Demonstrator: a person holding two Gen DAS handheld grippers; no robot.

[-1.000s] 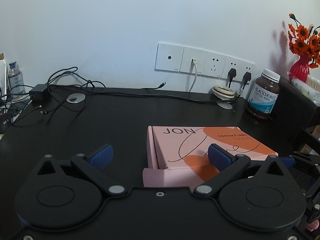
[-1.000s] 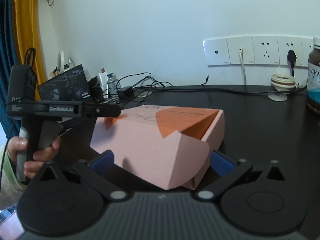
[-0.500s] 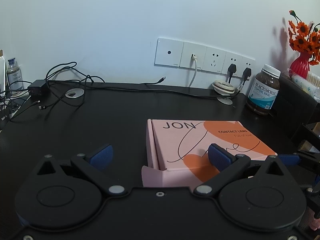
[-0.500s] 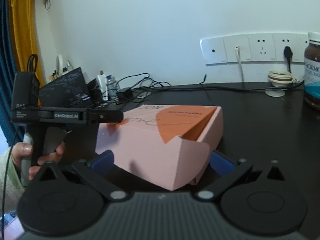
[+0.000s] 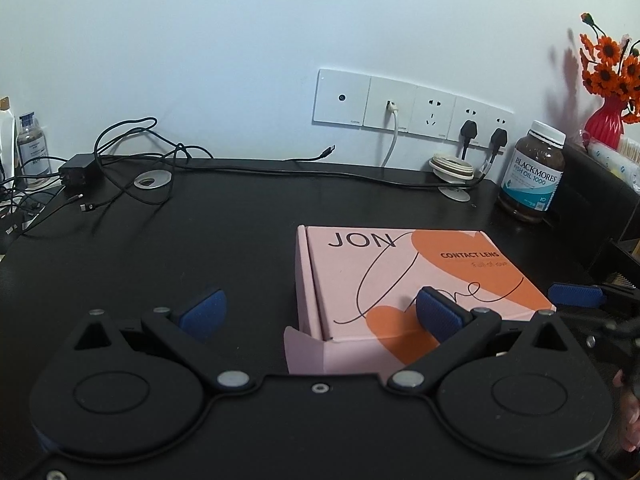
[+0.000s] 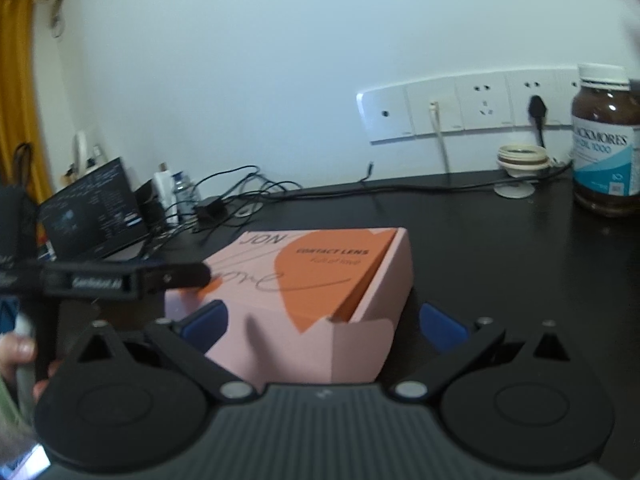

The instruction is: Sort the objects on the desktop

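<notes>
Pink contact-lens box [image 5: 404, 280] sits on the black desk [image 5: 200, 248], centre-right of the left wrist frame. Left gripper [image 5: 320, 312] is spread wide and empty, one pad over the box's near corner. Right gripper [image 6: 324, 326] is wide too, pads [image 6: 442, 328] straddling the box's near end, not visibly clamping. Brown fish-oil bottle [image 6: 606, 148] stands at right edge.

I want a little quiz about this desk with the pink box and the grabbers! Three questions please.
1. True or false: the right gripper is shut on the box.
2. What stands right of the sockets: A) a jar B) a mug C) a lamp?
3. Fill in: the box lies on a ____ desk.

Key: 1 false, both the right and left gripper are open. 2 A. 3 black.
</notes>
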